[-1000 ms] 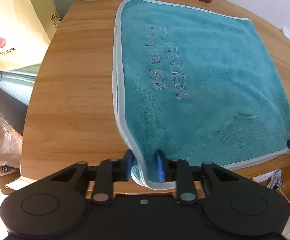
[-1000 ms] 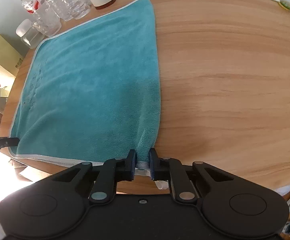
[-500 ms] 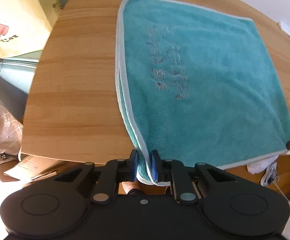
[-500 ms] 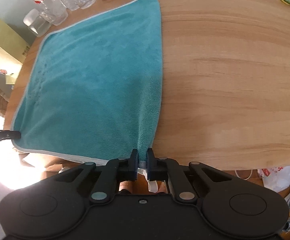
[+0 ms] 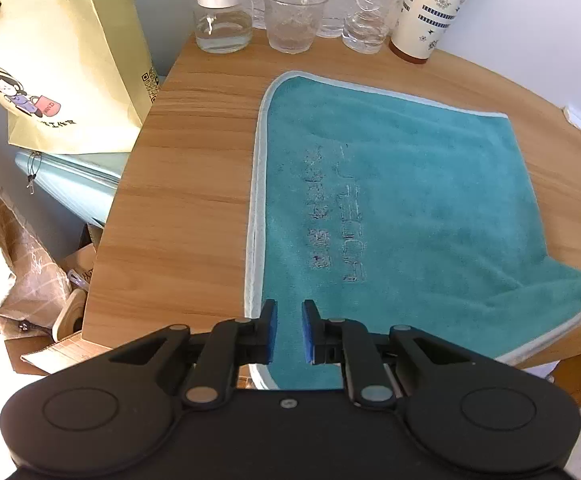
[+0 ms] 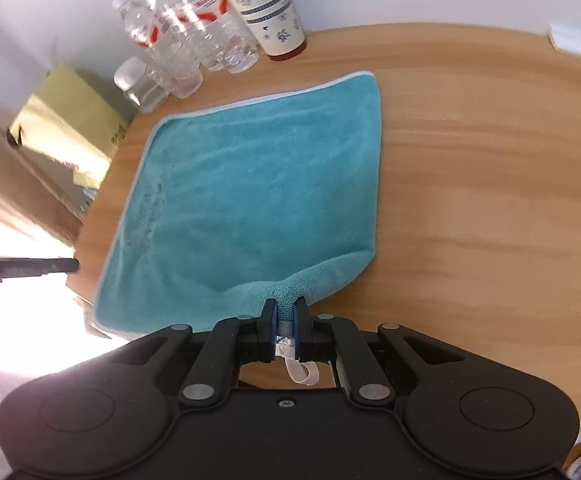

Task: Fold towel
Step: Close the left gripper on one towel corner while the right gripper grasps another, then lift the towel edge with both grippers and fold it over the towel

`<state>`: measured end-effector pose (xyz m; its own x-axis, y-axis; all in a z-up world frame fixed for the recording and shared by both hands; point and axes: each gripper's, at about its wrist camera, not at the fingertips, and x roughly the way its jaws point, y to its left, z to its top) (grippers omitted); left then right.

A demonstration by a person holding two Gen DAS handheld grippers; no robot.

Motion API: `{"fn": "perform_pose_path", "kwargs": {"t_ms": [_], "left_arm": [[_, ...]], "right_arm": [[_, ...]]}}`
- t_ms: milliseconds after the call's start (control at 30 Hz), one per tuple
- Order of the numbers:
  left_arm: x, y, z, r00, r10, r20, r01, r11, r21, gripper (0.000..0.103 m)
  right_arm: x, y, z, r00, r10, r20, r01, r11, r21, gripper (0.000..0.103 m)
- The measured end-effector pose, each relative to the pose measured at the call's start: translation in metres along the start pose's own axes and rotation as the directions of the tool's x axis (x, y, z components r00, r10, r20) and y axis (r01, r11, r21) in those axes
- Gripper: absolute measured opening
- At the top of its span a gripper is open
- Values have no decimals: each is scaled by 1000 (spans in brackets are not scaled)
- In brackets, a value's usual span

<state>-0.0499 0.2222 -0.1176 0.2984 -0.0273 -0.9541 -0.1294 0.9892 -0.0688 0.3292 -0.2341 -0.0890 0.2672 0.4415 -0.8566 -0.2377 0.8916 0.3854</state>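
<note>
So from the left wrist cam, the left gripper (image 5: pixel 288 330) has its blue-padded fingers (image 5: pixel 269 332) parted a bit with nothing pinched, sitting just over the near edge of the teal towel (image 5: pixel 390 208), which lies flat on the wooden counter (image 5: pixel 194 200) with a jar (image 5: pixel 223 16), a glass (image 5: pixel 295 16) and a patterned cup (image 5: pixel 430 8) lined up behind it. Over on the right wrist cam, the right gripper (image 6: pixel 284 326) has its fingers clamped on the towel's near corner, bunching it up off the counter, with a little white loop tag (image 6: pixel 302 372) hanging below.
</note>
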Motion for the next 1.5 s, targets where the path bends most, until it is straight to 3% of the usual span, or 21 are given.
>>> {"fn": "perform_pose_path", "kwargs": {"t_ms": [33, 200, 567, 733, 767, 833, 967, 1100, 1500], "left_arm": [[4, 3, -3, 1000, 7, -15, -7, 1000, -1, 15], [17, 12, -16, 996, -10, -91, 8, 1000, -23, 45], [52, 20, -42, 990, -57, -131, 30, 979, -199, 49], [58, 24, -44, 989, -92, -118, 58, 964, -259, 44], [58, 24, -45, 988, -100, -115, 67, 962, -264, 37], [58, 25, -48, 987, -118, -107, 85, 958, -273, 34], [54, 21, -49, 988, -122, -90, 95, 961, -260, 12], [44, 8, -46, 994, -87, -58, 75, 980, -185, 11], [9, 3, -4, 996, -81, 23, 84, 980, -178, 11]], "right_arm": [[1, -1, 0, 1000, -2, -12, 2, 1000, 5, 8], [6, -2, -2, 1000, 16, -23, -15, 998, 67, 8], [16, 5, 2, 997, 7, -76, -10, 999, -30, 8], [19, 2, 3, 997, 13, -82, -14, 1000, -19, 8], [20, 3, 3, 996, 12, -86, -14, 1000, -21, 8], [21, 5, 3, 996, 13, -90, -15, 999, -29, 8], [22, 5, 2, 996, 20, -89, -22, 999, -25, 8], [19, 2, 3, 997, 24, -78, -26, 999, -26, 8], [-4, -5, 23, 997, 63, 35, -63, 998, -6, 8]]}}
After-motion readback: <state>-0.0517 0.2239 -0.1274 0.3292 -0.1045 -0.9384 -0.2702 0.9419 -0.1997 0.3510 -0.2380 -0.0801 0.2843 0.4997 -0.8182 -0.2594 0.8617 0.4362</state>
